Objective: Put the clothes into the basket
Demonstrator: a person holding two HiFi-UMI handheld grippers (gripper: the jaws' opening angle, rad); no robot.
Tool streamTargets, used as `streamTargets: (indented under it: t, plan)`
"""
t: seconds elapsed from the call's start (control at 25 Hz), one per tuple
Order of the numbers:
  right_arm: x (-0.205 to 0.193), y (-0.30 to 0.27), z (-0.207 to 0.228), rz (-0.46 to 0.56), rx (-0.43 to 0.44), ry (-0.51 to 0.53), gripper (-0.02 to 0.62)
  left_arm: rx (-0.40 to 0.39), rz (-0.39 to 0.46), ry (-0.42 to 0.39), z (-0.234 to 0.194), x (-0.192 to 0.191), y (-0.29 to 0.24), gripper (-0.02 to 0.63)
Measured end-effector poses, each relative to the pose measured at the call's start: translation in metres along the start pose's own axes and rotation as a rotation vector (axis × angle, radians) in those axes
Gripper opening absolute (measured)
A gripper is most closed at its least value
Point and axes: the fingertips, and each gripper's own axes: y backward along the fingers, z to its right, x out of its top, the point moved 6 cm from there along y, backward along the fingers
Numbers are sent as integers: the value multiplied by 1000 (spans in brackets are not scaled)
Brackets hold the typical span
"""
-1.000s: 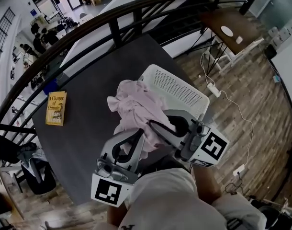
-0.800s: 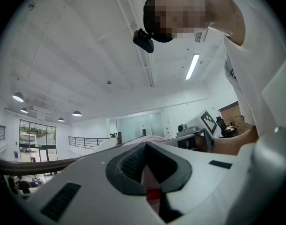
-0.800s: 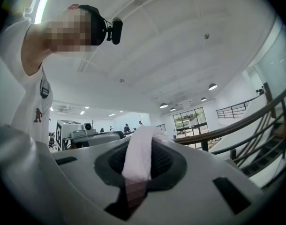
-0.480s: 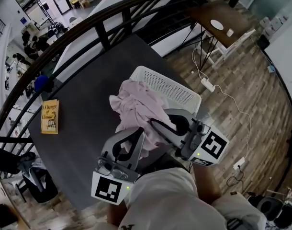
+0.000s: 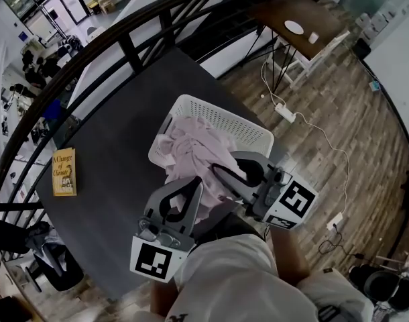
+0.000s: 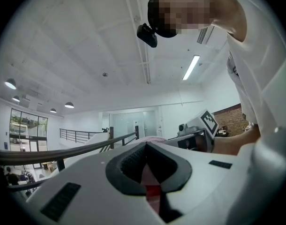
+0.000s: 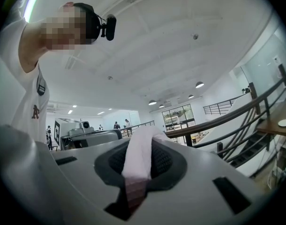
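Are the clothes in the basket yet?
Almost. Done: the pink clothes are held up right over the white basket. In hand: the left claw and the right claw both pinch them. Left to do: lower the clothes all the way in and let go.

The right gripper [image 7: 139, 159] pinches a pink cloth [image 7: 142, 142] at 6 o'clock. The left gripper [image 7: 84, 135] shows at 9, a railing [image 7: 237, 114] at 3, a person [image 7: 30, 78] at 10.
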Motion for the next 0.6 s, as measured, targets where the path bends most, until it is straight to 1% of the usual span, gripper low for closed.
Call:
streamTargets:
  t: [0.6]
  plan:
    - [-34, 18, 35, -80, -78, -69, 61, -34, -43, 59, 1, -20, -34, 3]
